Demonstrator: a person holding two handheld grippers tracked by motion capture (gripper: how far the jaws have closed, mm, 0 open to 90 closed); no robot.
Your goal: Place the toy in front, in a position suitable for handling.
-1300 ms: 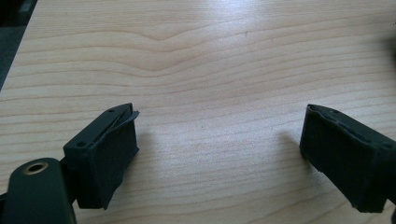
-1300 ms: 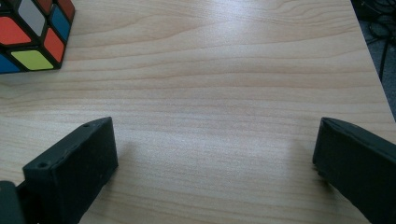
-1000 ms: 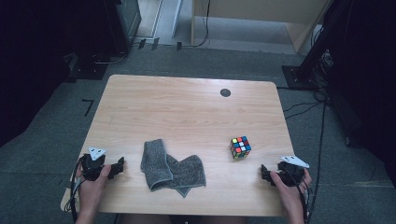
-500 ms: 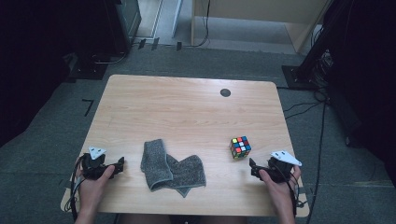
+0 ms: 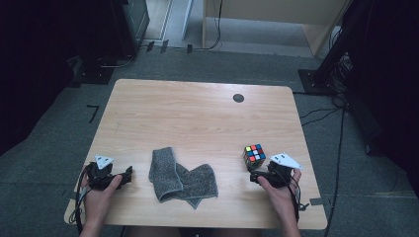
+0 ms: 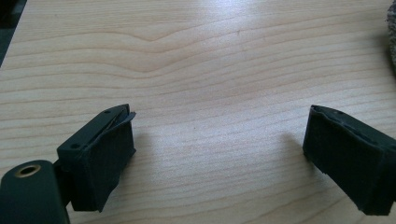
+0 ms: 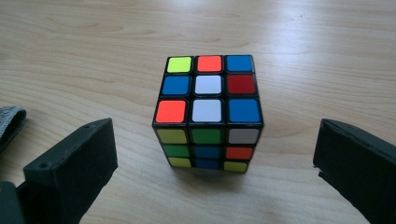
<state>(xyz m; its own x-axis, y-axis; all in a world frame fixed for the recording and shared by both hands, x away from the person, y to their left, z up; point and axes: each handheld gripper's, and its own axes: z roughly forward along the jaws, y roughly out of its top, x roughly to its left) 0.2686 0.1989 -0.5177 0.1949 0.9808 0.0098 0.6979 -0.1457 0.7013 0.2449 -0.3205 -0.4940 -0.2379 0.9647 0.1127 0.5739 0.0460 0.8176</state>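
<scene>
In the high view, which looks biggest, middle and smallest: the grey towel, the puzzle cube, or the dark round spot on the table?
1. Grey towel, clearly the biggest.
2. Puzzle cube, much smaller.
3. Dark round spot, smallest, though it lies farther from the camera, so it may look a little smaller than it is.

Multicoloured cube [image 7: 208, 112] with black grid, grey towel [image 5: 180, 174], pale wood-grain table [image 5: 197, 118]

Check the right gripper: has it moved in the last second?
Yes. The right gripper has shifted left along the table's near edge, closing on the puzzle cube.
</scene>
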